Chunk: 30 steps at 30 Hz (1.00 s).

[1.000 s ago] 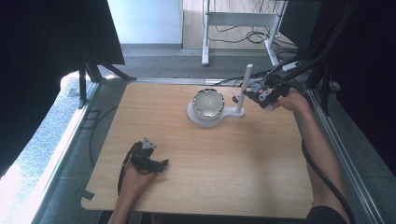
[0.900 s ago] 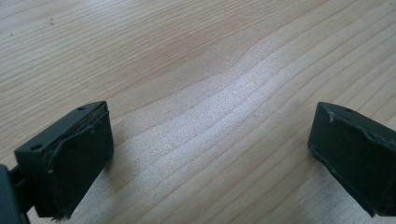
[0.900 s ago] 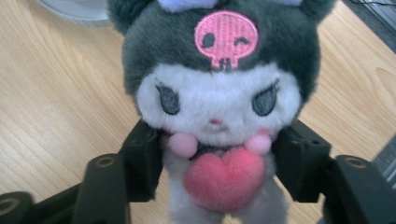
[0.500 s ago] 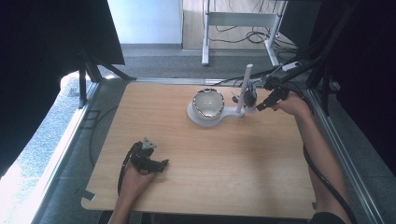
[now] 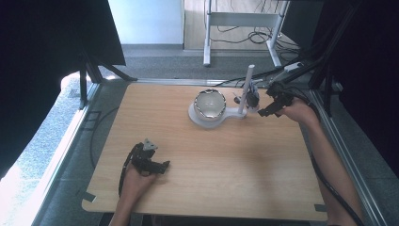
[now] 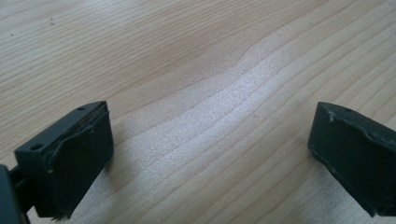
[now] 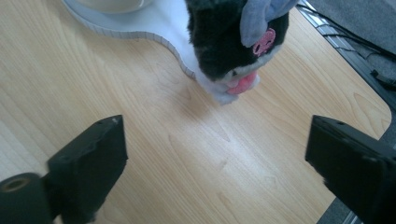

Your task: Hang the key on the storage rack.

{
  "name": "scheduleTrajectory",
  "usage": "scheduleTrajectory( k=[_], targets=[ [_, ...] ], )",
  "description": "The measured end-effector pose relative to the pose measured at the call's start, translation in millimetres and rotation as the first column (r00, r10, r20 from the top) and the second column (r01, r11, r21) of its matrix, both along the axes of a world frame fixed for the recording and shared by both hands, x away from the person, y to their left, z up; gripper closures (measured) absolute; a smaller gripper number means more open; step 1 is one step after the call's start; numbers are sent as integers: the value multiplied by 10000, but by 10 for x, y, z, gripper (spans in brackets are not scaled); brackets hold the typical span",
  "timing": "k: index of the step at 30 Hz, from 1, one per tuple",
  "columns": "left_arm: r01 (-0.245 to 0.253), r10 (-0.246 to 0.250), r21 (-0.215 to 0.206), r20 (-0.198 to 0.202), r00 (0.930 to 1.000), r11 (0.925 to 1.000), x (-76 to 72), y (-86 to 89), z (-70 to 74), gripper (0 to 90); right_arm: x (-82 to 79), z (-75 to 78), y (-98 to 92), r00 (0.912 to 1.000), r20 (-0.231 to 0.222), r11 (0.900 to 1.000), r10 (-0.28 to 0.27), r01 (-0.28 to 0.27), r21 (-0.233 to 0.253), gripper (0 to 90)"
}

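A small black plush toy (image 7: 223,41) with a lilac ear and pink marks hangs against the white post (image 5: 246,88) of a white stand (image 5: 229,114). In the high view the plush toy (image 5: 252,99) is at the far right of the table. A shiny metal bowl (image 5: 210,104) sits on the stand's round base. My right gripper (image 7: 215,170) is open just short of the toy, with bare wood between its jaws. From above, the right gripper (image 5: 264,110) is right of the post. My left gripper (image 5: 162,165) rests open and empty at the front left, over bare wood (image 6: 210,93).
The wooden table (image 5: 211,169) has a rounded far right corner (image 7: 373,105) close behind the toy. Black cables (image 5: 301,70) run past the far right edge. A white metal frame (image 5: 240,21) stands on the floor beyond the table.
My right gripper, close against the toy at the post a second ago, has drawn back to the right and toward the near side. The toy stays by the post. The left gripper has not moved.
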<state>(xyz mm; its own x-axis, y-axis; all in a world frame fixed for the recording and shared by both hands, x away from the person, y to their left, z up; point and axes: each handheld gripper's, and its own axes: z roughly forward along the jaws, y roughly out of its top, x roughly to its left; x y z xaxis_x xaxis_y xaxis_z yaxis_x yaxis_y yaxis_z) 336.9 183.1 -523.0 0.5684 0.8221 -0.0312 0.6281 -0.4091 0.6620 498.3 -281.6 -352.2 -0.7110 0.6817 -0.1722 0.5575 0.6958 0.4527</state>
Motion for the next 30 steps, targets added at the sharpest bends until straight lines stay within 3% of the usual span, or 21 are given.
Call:
scheduleTrajectory(
  k=[13,30],
  targets=[
    [10,-10,8,15,10000,10000,1,1,0,0,-255,40,-15,9986,517,9997,127,-138,209,18],
    [-36,36,-43,16,10000,10000,-1,-3,-2,0,-551,-107,-32,9972,694,9963,272,-327,791,17]
  ],
)
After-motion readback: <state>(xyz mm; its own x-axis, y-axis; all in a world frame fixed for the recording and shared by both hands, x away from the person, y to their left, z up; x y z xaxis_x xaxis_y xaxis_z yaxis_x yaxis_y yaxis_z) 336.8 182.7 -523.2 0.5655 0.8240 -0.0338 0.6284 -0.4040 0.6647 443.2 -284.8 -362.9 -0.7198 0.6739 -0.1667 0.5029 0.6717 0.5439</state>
